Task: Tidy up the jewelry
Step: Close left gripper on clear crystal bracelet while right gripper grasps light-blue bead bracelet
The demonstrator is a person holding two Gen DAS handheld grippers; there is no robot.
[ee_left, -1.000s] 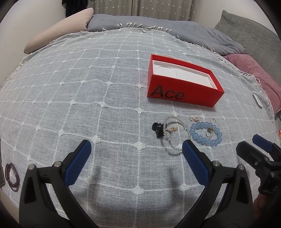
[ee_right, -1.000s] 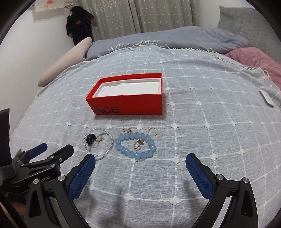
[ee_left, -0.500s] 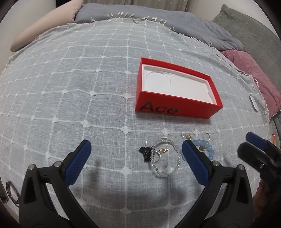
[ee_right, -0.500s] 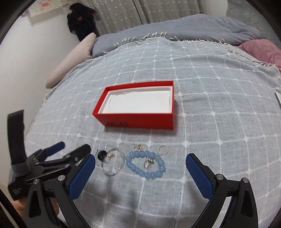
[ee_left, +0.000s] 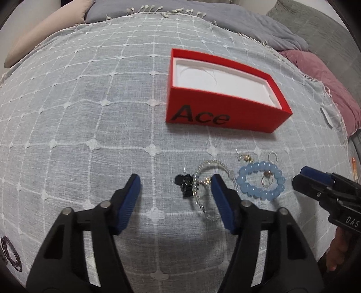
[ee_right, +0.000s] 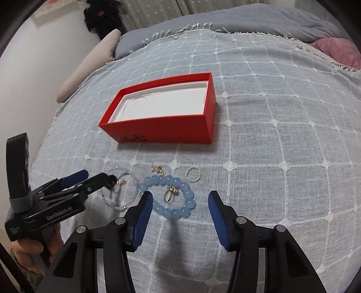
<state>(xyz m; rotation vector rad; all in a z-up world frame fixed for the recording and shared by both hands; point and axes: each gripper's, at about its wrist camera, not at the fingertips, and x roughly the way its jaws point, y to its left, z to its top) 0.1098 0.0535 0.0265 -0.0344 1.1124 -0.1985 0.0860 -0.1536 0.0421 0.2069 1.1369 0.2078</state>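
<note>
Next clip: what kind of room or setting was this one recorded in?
Most likely a bedroom, with the work done on a bed. A white grid-patterned throw covers the surface, a beige pillow and grey duvet lie at its far end, and dotted curtains hang behind.

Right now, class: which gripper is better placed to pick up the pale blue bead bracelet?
Right. The right gripper hangs open just before the pale blue bead bracelet; the left gripper is by the black earring.
</note>
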